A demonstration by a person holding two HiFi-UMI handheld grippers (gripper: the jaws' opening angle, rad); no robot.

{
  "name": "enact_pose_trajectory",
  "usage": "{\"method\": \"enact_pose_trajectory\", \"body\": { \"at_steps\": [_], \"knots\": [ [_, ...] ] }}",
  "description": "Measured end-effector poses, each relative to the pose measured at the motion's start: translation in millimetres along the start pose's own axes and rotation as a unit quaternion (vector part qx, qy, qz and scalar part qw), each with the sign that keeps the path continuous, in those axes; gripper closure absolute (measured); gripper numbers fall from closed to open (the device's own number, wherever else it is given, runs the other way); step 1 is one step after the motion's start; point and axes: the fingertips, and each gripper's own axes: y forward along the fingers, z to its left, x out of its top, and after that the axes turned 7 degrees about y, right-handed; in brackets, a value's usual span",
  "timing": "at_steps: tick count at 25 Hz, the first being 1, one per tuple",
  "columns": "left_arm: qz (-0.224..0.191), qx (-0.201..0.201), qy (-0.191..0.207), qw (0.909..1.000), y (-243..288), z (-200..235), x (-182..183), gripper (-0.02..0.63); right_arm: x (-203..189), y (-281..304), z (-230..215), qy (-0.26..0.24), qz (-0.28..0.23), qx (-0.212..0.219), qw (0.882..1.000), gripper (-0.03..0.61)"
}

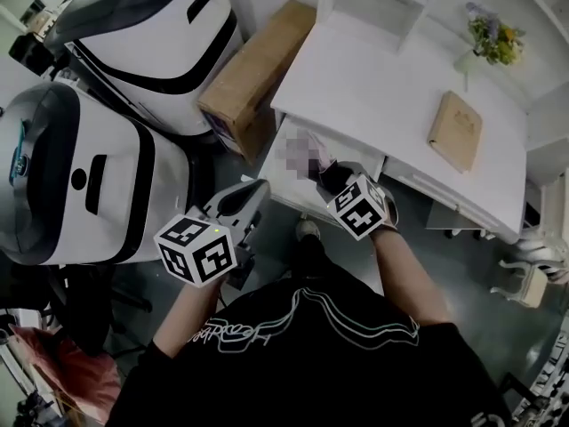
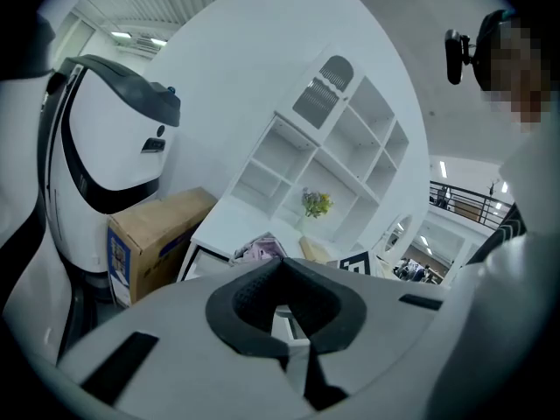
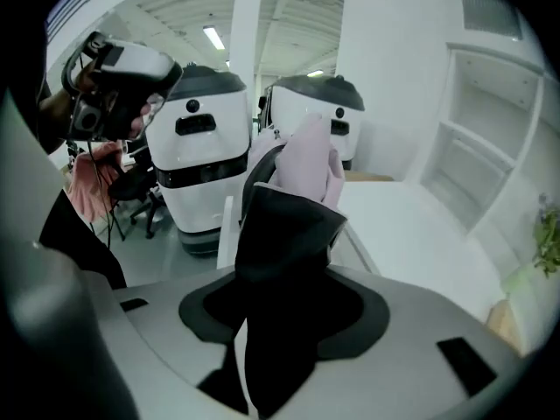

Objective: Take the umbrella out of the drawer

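The folded umbrella [image 1: 311,158], pink fabric with a black end, hangs just above the open white drawer [image 1: 281,174] under the desk's left edge. My right gripper [image 1: 330,179] is shut on its black end. In the right gripper view the umbrella [image 3: 285,226] stands straight up between the jaws, with pink cloth at its top. My left gripper [image 1: 252,196] is lower and to the left, short of the drawer front, its jaws together with nothing in them. The left gripper view shows the umbrella [image 2: 260,250] above the drawer [image 2: 206,266].
On the white desk [image 1: 373,87] lie a brown book [image 1: 455,130] and a vase of flowers [image 1: 492,41], with white shelves behind. A cardboard box [image 1: 258,69] leans at the desk's left. Two large white machines [image 1: 89,185] [image 1: 160,34] stand close on the left.
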Motion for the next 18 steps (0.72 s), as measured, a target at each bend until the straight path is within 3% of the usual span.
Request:
{"method": "enact_pose_trajectory", "body": {
  "at_steps": [5,13,18],
  "knots": [
    [-0.010,-0.016,0.021,0.9996,-28.7,-35.2,1.9,0.594,11.9,-67.8,18.1,0.037,-0.068,-0.023,0.997,0.364],
    [-0.031,-0.051,0.055,0.9967,-52.4,-74.0,11.6,0.594,28.0,-155.0,40.4,0.074,-0.175,-0.062,0.980,0.365],
    [-0.039,-0.072,0.069,0.9942,-64.2,-96.8,12.3,0.594,36.1,-197.3,59.6,0.121,-0.244,-0.043,0.961,0.365]
  ]
}}
